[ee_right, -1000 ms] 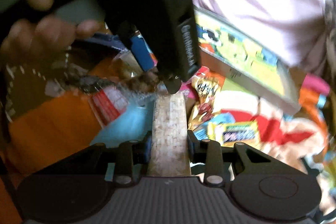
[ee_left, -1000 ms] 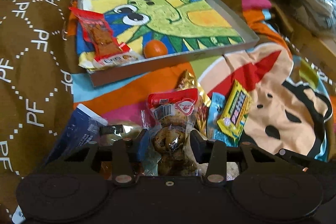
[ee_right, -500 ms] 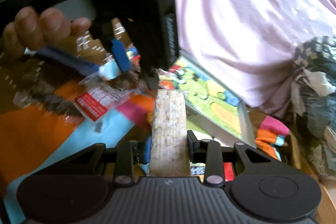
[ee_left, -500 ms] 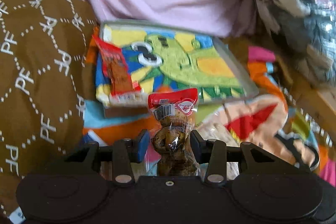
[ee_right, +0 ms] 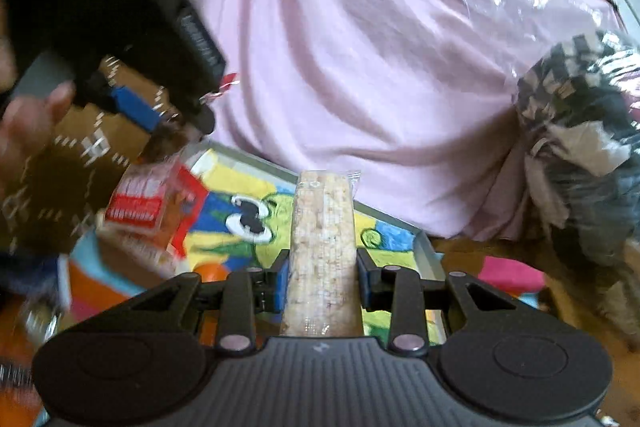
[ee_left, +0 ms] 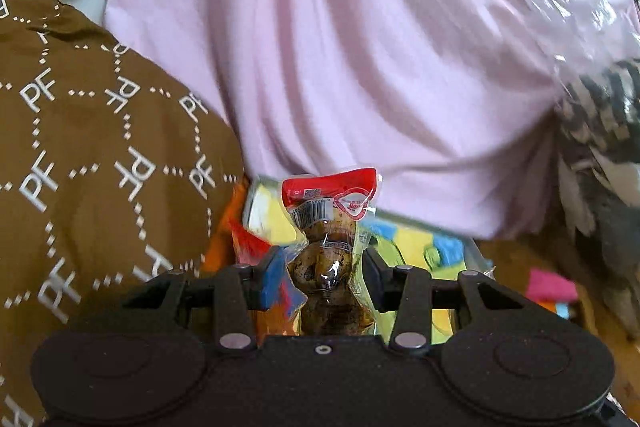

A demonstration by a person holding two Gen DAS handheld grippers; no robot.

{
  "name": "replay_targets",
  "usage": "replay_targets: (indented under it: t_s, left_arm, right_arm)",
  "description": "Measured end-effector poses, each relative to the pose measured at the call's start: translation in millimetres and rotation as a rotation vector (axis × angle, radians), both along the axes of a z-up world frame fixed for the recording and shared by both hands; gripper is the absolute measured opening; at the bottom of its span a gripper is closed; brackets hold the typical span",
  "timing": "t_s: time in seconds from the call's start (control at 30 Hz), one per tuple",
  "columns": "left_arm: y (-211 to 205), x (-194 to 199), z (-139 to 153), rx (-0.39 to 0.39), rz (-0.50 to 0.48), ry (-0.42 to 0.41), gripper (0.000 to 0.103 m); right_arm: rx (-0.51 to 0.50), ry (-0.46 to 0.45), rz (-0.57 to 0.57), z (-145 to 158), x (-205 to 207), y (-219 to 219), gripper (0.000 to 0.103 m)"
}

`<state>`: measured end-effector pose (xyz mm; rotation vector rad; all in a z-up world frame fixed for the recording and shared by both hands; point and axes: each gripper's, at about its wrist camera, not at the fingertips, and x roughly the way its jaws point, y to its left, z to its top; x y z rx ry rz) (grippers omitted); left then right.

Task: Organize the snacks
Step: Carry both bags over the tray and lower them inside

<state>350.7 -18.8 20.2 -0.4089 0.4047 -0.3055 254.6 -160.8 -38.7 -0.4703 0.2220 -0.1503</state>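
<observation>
left wrist view, left to right: brown patterned cloth (ee_left: 100,163) at left of frame; left gripper (ee_left: 326,267) at lower centre, jaws closed on a clear snack pack (ee_left: 328,247) with red top, pack upright. pink fabric (ee_left: 360,47) fills the top. right wrist view: left gripper (ee_right: 176,123) at upper left, blurred; tray (ee_right: 426,251) with cartoon print at centre; right gripper (ee_right: 322,271) clamped on a pale rice bar (ee_right: 322,247), over the tray.
</observation>
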Motion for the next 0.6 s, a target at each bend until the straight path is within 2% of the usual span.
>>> replay_targets:
  t_s: [0.1, 0.3, 0.37, 0.47, 0.6]
  left_arm:
    - [-1.5, 10.5, -9.4, 0.0, 0.01, -0.036, 0.045]
    - [-9.3, 27.2, -39.7, 0.022, -0.001, 0.005, 0.045]
    - [-12.3, 30.3, -45.9, 0.022, -0.005, 0.013, 0.045]
    - [-15.2, 34.5, -51.2, 0.02, -0.01, 0.027, 0.034]
    - [-17.9, 36.6, -55.1, 0.026, -0.021, 0.045, 0.036]
  right_arm:
    - [0.054, 0.003, 0.006, -3.7, 23.2, -3.5, 0.036]
    - [0.143, 0.083, 0.004, -22.1, 56.5, -9.1, 0.036]
    - [0.143, 0.09, -0.003, -28.2, 60.4, -9.9, 0.036]
    - [0.154, 0.087, -0.005, -30.1, 61.3, -10.7, 0.037]
    - [0.15, 0.086, -0.004, -31.0, 60.7, -10.0, 0.037]
